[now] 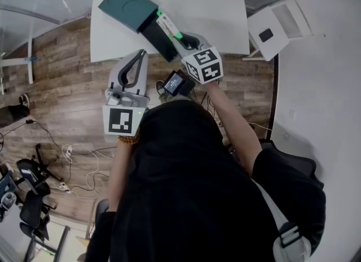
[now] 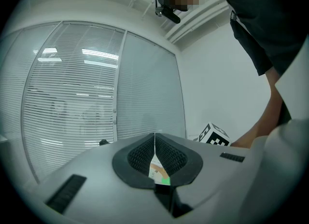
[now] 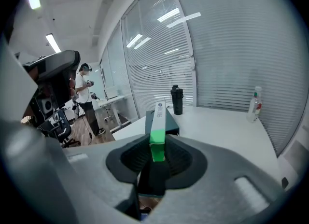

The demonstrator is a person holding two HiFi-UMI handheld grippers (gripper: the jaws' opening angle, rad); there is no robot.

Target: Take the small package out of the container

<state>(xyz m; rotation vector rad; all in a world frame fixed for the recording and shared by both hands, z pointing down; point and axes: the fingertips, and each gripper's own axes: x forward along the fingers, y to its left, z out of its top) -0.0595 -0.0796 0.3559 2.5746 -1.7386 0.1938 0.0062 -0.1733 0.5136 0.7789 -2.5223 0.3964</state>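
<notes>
A wooden floor (image 1: 62,86) lies under a white table (image 1: 214,7), seen from steeply above. Near the table's front edge sits the dark green container (image 1: 127,7), with a black part lying against its near corner. The person's two arms reach forward, each with a claw. The right claw (image 1: 178,35) is over that black part and is clamped on the small package (image 1: 168,26), a long narrow white box with a green end that sticks out forward past the pads. In the right gripper view the package (image 3: 159,121) stands edge-up between the jaws, in front of the container (image 3: 172,124); whether it touches the container cannot be told. The left claw (image 1: 139,56) is off the table's edge over the floor, its jaws together at the tips (image 2: 154,136). Low between its pads shows a small white, orange and green scrap (image 2: 160,172) that cannot be made out. A black bottle (image 3: 176,100) and a white spray bottle (image 3: 254,105) stand farther back on the table
</notes>
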